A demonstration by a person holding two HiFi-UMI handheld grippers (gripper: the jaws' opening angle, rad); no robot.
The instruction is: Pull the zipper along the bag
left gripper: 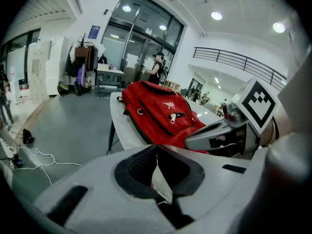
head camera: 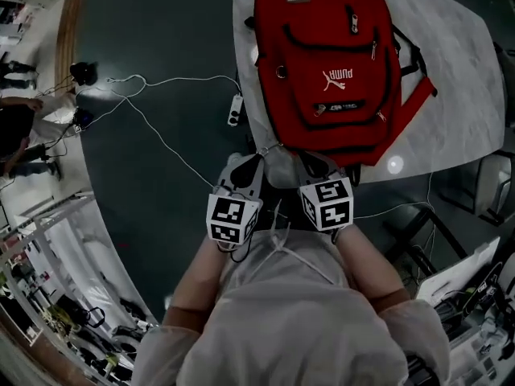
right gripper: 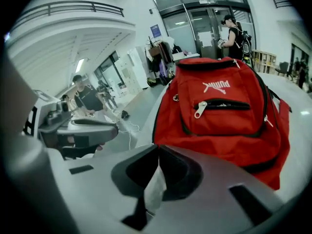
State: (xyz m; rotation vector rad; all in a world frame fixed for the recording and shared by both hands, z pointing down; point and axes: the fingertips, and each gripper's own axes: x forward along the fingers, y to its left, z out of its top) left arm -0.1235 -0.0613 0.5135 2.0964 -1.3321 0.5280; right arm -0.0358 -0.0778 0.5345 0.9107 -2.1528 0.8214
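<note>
the white table (head camera: 451,95) is the biggest thing here, standing on a dark floor, and the red bag (head camera: 326,63) lies flat on it with its front side up, covering much of the left half of the top. the person stands at the near edge, holding both tools out side by side towards the bag's near end. the left gripper (head camera: 259,154) has its jaws pressed fully together with nothing between them (its own view shows the tips meeting on bare air). the right gripper (head camera: 311,159) is the same, jaws closed tip to tip and empty. both sit just short of the bag, and neither seems to touch it. the front pocket's zip is closed, and its pale zipper pull (right gripper: 200,109) lies at the pocket's left end in the right gripper view, well beyond the jaws. a white cable (head camera: 161,95) trails over the floor to the left, near a small power strip (head camera: 234,109).
</note>
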